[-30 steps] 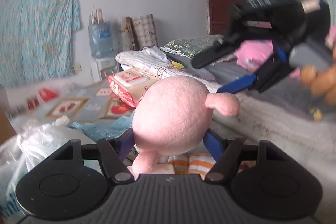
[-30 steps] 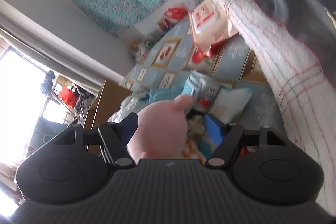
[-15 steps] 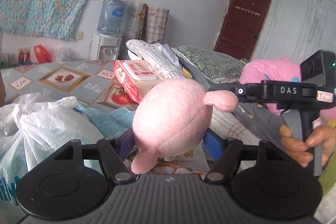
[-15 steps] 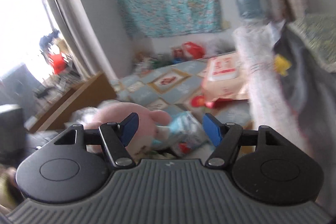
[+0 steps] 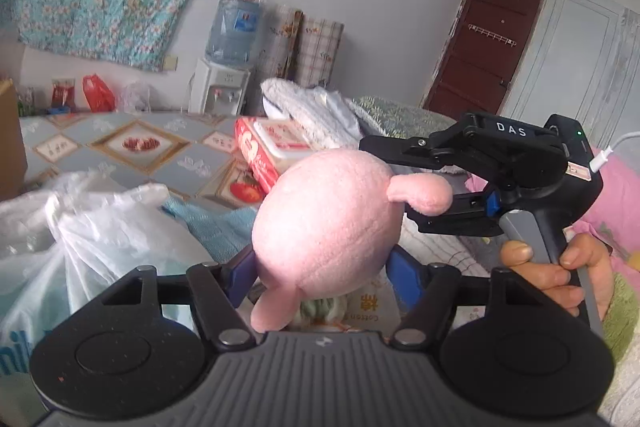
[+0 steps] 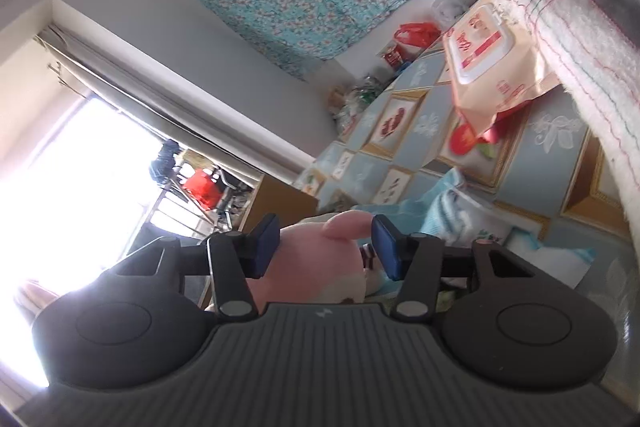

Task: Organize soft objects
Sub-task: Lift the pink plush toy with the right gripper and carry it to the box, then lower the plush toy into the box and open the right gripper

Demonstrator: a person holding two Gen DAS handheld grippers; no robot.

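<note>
My left gripper (image 5: 320, 271) is shut on a round pink plush toy (image 5: 326, 223) and holds it up in the air. The toy's small ear (image 5: 424, 193) sticks out to the right. My right gripper (image 6: 324, 251) is open, rolled on its side, with its blue pads either side of that ear (image 6: 348, 225) and not squeezing it. In the left wrist view the right gripper (image 5: 404, 183) reaches in from the right, its jaws above and below the ear. A hand (image 5: 560, 275) holds its handle.
A red-and-white wet wipes pack (image 5: 272, 155) lies on the patterned floor mat (image 5: 132, 147). White plastic bags (image 5: 80, 227) sit at the left. A rolled white towel (image 6: 560, 39) and bedding (image 5: 400, 115) lie at the right. A water dispenser (image 5: 224, 83) stands by the wall.
The right gripper has rolled onto its side and come in around the toy's ear. The left gripper still holds the toy, little moved.
</note>
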